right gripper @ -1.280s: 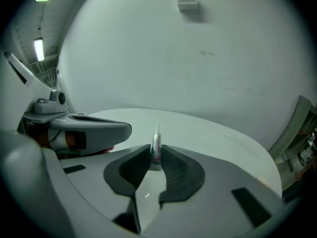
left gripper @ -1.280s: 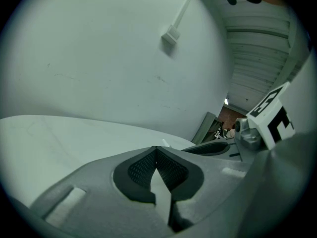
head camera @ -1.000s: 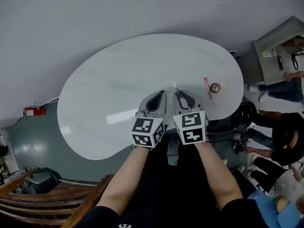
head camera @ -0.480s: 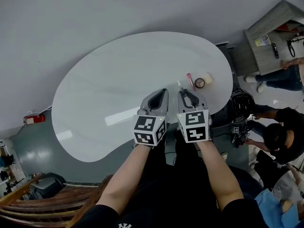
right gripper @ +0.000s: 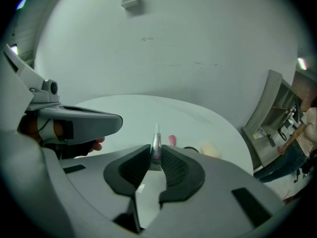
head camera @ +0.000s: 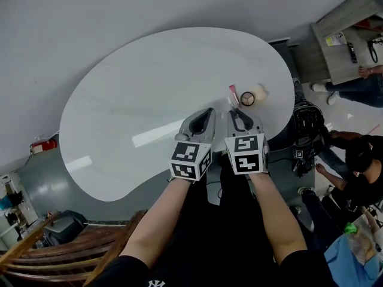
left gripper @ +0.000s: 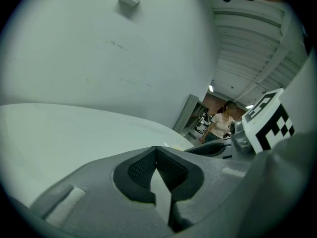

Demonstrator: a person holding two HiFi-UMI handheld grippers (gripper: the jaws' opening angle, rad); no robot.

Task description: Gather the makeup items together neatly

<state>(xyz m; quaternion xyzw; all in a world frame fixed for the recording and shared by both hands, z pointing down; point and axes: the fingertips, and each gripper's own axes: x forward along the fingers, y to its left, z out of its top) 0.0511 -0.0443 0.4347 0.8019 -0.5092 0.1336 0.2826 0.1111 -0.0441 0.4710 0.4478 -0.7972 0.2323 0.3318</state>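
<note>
**Operator A:** Report gripper status.

**Operator B:** The right gripper (right gripper: 156, 155) is clamping a small tube (right gripper: 157, 137) between its pads. The tube is standing upright with its nozzle pointing up past the jaw tips. The left gripper (left gripper: 157, 155) is holding nothing, and its jaws are resting together. It is hovering just beside the right one, over the near edge of the table (head camera: 137, 88).

**Operator A:** Where are the other makeup items lying?

**Operator B:** Three are sitting in a cluster on the right end of the table, just ahead of the right gripper: a pink tube (head camera: 233, 94), a round dark-rimmed pot (head camera: 247, 99) and a cream-coloured item (head camera: 259, 91). The pot and the cream-coloured item are touching or nearly so. The pink tube is lying just beside the pot.

**Operator A:** How far is the task progressing?

**Operator B:** Judging by the layout, it is nearing completion. Three items are already lying grouped, and the rest of the tabletop is showing nothing else to collect. The small tube is the last piece, and it is hanging in the grip close to the cluster.

**Operator A:** What is remaining?

**Operator B:** The tube is awaiting placement beside the pink tube, preferably parallel to it, followed by release. Any straightening of the group is coming after that.
</note>
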